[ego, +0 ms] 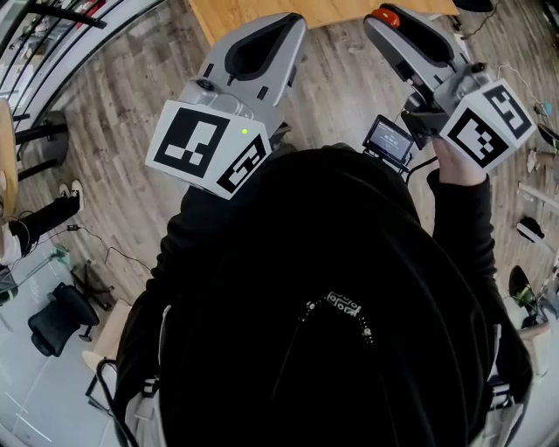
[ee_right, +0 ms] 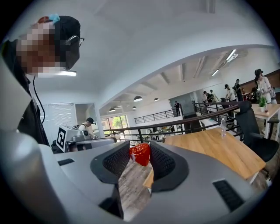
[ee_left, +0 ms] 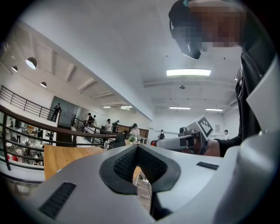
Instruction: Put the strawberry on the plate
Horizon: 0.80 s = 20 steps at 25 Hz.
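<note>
A red strawberry [ee_right: 141, 154] sits between the black pads of my right gripper [ee_right: 140, 156], which is shut on it and held up in the air, well above the wooden table [ee_right: 218, 148]. In the head view the strawberry [ego: 387, 15] shows as a red spot at the tip of the right gripper [ego: 381, 21], at the upper right. My left gripper [ego: 291, 21] is raised at the upper left. Its tips [ee_left: 137, 148] meet with nothing between them. No plate is in any view.
A wooden table edge [ego: 262, 10] lies ahead beyond both grippers, with plank floor [ego: 131, 105] around it. A black office chair [ego: 57, 321] stands at the lower left. People stand by the railing [ee_left: 52, 131] in the background. A bottle [ee_right: 223, 127] stands on the table.
</note>
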{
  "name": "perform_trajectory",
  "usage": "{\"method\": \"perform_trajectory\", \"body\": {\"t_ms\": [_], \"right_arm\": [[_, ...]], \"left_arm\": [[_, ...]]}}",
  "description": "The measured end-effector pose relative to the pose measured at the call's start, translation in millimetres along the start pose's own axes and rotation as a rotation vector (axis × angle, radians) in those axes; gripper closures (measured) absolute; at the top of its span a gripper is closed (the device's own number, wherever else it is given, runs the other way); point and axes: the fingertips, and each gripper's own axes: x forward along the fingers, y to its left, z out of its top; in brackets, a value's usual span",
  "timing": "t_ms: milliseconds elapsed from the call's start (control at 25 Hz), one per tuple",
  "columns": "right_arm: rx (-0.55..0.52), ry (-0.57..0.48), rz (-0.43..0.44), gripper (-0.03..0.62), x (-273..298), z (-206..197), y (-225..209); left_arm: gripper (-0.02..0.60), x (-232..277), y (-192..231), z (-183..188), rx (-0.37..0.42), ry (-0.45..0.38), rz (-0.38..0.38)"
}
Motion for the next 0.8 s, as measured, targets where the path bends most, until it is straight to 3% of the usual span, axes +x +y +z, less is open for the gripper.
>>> {"method": "perform_trajectory", "body": {"t_ms": [440, 800], "right_arm": [[-0.036, 0.004, 0.037, 0.442, 61, -2, 44], [-0.052, 0.039, 0.089, 0.442, 83, -4, 58]], "left_arm": [[0.592, -52, 56, 0, -0.008, -0.02, 0.036], [0.592, -70, 65, -5, -0.013, -0.021, 0.06]]}}
